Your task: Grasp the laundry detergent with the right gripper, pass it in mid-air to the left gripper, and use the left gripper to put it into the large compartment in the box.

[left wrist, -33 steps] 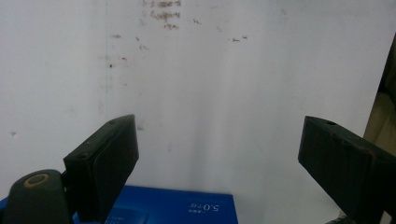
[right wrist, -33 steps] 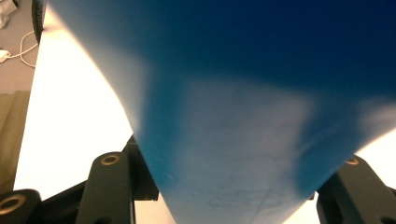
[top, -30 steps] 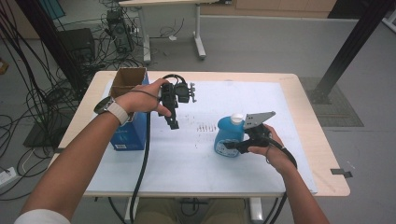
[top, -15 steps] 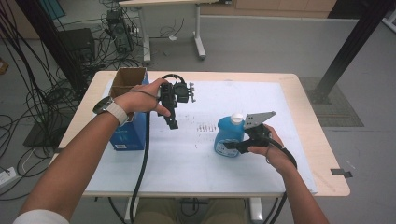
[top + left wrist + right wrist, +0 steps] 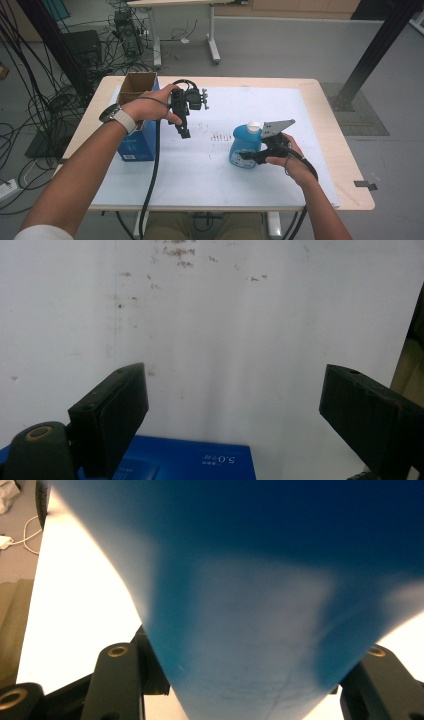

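- The white table sheet (image 5: 200,170) is carrying everything: an open cardboard box (image 5: 137,85) at the far left corner, a blue carton (image 5: 134,145) in front of it, and a blue detergent bottle (image 5: 245,145) with a white cap (image 5: 254,126) right of centre.
- The blue detergent bottle is standing upright on the sheet, well apart from the blue carton, and the right gripper (image 5: 250,156) is clamping it low on the body from the person's side.
- In the right gripper view the blue bottle wall (image 5: 260,605) is sitting tight between the two black jaws, so this claw is gripping the bottle rather than merely touching it.
- To do this step well, I judge the right hand should be keeping the bottle vertical and squeezing evenly, since the smooth, rounded plastic could be slipping or twisting in a low grip.
- Lifting straight up before any sideways travel is looking the safest, because a tall bottle held near its base may be tipping at the cap end.
- The left gripper (image 5: 184,131) is hanging above the sheet beside the cardboard box, pointing down, with its jaws standing wide apart and nothing between them.
- In the left gripper view its pads (image 5: 117,420) are framing bare sheet, with the carton edge (image 5: 190,460) below.
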The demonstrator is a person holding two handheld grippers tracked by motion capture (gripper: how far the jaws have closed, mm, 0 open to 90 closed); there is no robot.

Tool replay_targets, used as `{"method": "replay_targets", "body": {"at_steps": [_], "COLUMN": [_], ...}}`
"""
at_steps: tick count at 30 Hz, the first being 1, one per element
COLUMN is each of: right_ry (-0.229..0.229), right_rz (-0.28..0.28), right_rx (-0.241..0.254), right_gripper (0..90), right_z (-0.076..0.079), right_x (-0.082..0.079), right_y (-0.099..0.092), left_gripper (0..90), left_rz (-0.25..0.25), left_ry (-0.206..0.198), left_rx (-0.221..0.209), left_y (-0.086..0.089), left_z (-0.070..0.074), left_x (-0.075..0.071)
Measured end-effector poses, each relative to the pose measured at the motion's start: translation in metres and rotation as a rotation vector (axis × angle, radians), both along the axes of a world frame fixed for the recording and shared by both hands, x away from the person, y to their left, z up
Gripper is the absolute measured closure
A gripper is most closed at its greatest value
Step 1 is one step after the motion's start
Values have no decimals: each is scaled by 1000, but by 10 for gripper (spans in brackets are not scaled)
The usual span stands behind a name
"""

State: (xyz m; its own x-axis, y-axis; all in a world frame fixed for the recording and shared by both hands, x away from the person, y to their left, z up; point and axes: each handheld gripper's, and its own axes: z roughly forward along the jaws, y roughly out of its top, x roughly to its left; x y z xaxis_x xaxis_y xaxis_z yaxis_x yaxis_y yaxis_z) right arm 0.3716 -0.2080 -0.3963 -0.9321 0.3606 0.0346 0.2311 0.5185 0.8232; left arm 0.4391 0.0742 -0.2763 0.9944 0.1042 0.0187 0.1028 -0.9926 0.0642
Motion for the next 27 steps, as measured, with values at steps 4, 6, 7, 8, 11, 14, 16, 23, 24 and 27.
{"method": "replay_targets", "body": {"at_steps": [4, 6, 7, 8, 11, 14, 16, 23, 24, 27], "right_ry": [0, 1, 1, 1, 1, 1, 1, 1, 1, 2], "right_rz": [0, -2, -2, -2, -2, -2, -3, -4, -4, -4], "right_rx": [0, 2, 2, 2, 4, 2, 3, 3, 3, 5], "right_gripper": [421, 422, 422, 422, 421, 421, 422, 422, 421, 421], "right_z": [0, 0, 0, 0, 0, 0, 0, 0, 0, 0], "right_x": [0, 0, 0, 0, 0, 0, 0, 0, 0, 0], "right_y": [0, 0, 0, 0, 0, 0, 0, 0, 0, 0], "left_gripper": [125, 125, 125, 125, 125, 125, 125, 125, 125, 125], "left_rz": [0, 1, 1, 1, 1, 4, 3, 5, 5, 7], "left_ry": [-1, -1, -1, -1, -2, -3, -3, -5, -4, -6], "left_rx": [-2, -2, -1, -1, 1, -1, 1, -1, -1, 0], "left_y": [0, 0, 0, 0, 0, 0, 1, 1, 1, 2], "left_z": [0, 0, 0, 0, 0, 0, 1, 1, 1, 1], "left_x": [0, 0, 0, 0, -1, -1, -1, -1, -1, -1]}}
